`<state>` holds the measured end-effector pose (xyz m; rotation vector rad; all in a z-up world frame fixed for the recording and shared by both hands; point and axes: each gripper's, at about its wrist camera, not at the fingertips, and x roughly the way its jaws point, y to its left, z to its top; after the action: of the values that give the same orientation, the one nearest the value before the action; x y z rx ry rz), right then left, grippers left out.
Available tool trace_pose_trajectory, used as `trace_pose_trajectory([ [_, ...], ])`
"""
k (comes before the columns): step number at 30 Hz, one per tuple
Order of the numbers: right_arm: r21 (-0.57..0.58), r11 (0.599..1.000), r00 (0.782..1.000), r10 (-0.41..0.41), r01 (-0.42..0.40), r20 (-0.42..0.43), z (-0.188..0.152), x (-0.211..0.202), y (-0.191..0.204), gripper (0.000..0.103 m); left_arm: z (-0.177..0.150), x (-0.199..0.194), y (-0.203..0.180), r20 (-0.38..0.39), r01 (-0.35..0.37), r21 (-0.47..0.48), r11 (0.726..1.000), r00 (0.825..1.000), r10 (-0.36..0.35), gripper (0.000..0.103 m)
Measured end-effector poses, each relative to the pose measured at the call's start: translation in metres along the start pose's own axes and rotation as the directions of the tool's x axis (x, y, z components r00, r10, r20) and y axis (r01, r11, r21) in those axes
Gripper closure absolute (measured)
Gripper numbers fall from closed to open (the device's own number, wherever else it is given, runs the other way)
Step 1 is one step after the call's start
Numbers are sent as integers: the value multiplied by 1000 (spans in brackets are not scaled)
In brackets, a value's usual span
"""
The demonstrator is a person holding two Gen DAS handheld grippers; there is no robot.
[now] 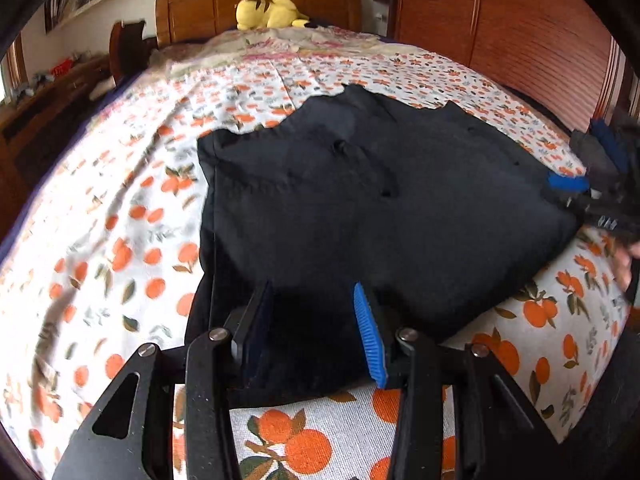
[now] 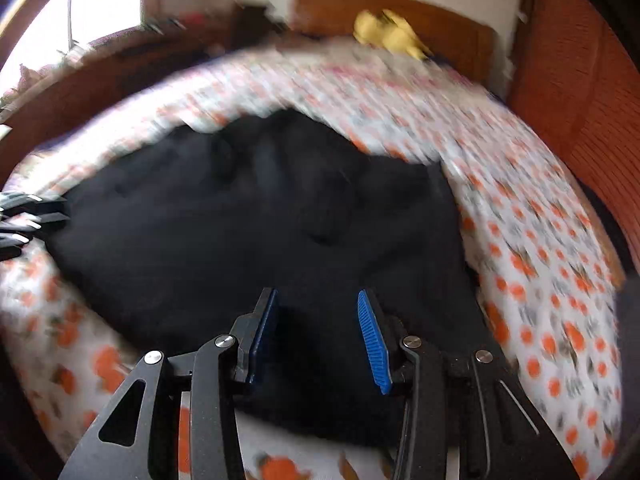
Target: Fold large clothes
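Nearest the lens, left gripper (image 1: pixel 316 320) tilted down over the near edge of a black garment (image 1: pixel 380 200), blue ribbed pads held well apart, released, nothing pinched; only dark cloth in the gap between them. Same pose for the right gripper (image 2: pixel 320 328) in its own view: fingers parted, not clenched, poised over the near right part of the same garment, cloth showing between the pads but not squeezed by them. Whether either set of tips touches the fabric: cannot tell.

Just beyond, the garment itself, spread mostly flat on a bedspread (image 1: pixel 120 220) printed with oranges and leaves, near edge close to the foot of the bed, far edge ragged and uneven, a few small puckers across the middle. Off to the garment's right corner in the left wrist view, the right gripper again, smeared, with a bare hand (image 1: pixel 624 268) of the person at the frame's right edge. Right wrist view heavily blurred throughout.

Farther back, a pale crumpled blanket (image 1: pixel 280 40) across the head of the bed. Behind that, a yellow plush toy (image 1: pixel 268 10) lying against a wooden headboard (image 1: pixel 200 4). At far right, a reddish slatted wardrobe (image 1: pixel 520 32); at far left, a cluttered wooden sideboard (image 1: pixel 52 92).
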<state>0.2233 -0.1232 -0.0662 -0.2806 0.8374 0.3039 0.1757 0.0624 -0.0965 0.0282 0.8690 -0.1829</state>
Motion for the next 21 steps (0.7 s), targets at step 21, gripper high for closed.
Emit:
trace_pose_trajectory([
  [21,-30,991,985,132,-129,114,-26,-32,54,60,-11,-9,-6,19,-36,-8,999,999,36,60],
])
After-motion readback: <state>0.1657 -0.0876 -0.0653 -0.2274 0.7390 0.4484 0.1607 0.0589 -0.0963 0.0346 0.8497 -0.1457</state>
